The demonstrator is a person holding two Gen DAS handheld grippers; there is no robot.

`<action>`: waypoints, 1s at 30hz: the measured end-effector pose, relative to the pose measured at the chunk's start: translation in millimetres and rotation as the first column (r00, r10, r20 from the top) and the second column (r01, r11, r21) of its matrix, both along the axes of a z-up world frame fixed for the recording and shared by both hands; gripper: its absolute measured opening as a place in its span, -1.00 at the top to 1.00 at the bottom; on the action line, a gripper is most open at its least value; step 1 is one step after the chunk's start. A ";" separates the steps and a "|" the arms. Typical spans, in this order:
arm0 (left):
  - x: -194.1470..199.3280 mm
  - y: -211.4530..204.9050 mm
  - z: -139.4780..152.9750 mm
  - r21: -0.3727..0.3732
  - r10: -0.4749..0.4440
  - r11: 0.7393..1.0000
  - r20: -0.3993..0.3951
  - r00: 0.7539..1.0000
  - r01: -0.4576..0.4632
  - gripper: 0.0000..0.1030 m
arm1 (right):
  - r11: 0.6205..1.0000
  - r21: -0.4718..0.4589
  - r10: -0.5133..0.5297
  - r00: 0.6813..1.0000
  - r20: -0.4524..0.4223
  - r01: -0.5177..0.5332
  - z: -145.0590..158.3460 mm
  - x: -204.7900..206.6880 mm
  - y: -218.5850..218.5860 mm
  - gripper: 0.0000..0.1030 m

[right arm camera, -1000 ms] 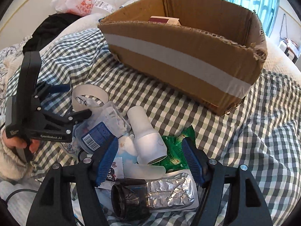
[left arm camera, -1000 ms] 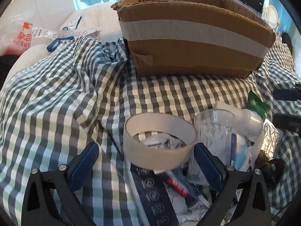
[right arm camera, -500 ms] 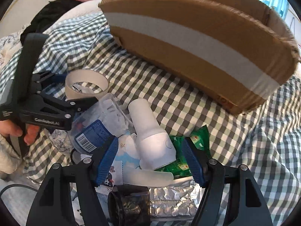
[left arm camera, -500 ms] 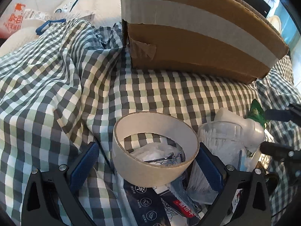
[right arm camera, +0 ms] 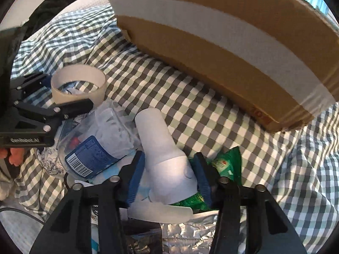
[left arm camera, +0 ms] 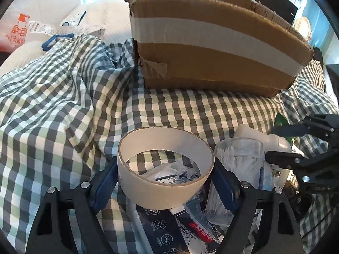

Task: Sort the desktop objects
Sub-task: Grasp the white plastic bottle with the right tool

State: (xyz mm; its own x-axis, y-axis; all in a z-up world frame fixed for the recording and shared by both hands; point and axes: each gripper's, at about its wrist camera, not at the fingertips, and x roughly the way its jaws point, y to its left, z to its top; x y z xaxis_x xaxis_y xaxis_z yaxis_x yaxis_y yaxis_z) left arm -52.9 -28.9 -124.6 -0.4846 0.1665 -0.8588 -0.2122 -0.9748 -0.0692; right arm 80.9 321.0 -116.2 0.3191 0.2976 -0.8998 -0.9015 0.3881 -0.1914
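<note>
The tape roll (left arm camera: 165,169) lies on the checked cloth (left arm camera: 63,114) in front of the cardboard box (left arm camera: 211,48), the left gripper (left arm camera: 165,182), whose jaws have just been closing, clamped on its sides, while the right gripper (right arm camera: 167,180), also just closing, presses both pads on the white bottle (right arm camera: 165,154) among the clutter just beside it.

Tape roll (left arm camera: 165,169) left of bottle (right arm camera: 167,158), cardboard box (left arm camera: 211,48) behind both.
</note>
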 end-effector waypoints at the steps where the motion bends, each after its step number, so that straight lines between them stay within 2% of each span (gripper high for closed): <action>1: 0.0 -1.2 0.9 0.004 0.004 1.000 -0.003 1.000 -0.004 -0.65 | 1.000 -0.005 0.002 1.000 0.006 -0.002 -1.3 -0.6 1.0 0.09; 9: -2.4 -2.3 -0.4 0.010 0.014 1.000 0.007 1.000 -0.014 -0.65 | 1.000 -0.028 -0.002 1.000 -0.022 0.002 -14.5 8.2 10.2 0.05; 14: -1.4 -6.2 1.0 0.018 0.025 1.000 -0.003 1.000 -0.025 -0.65 | 1.000 0.005 -0.030 0.999 -0.012 0.030 -6.4 5.4 1.9 0.13; 19: 5.9 -10.1 8.4 0.032 0.043 0.999 -0.034 0.998 -0.042 -0.65 | 0.992 0.106 -0.069 0.996 -0.056 0.074 16.4 6.0 -15.8 0.14; 30: 15.2 -12.2 25.1 0.058 0.063 0.997 -0.095 0.993 -0.057 -0.65 | 0.937 0.319 -0.086 0.978 -0.191 0.145 67.8 1.6 -43.1 0.14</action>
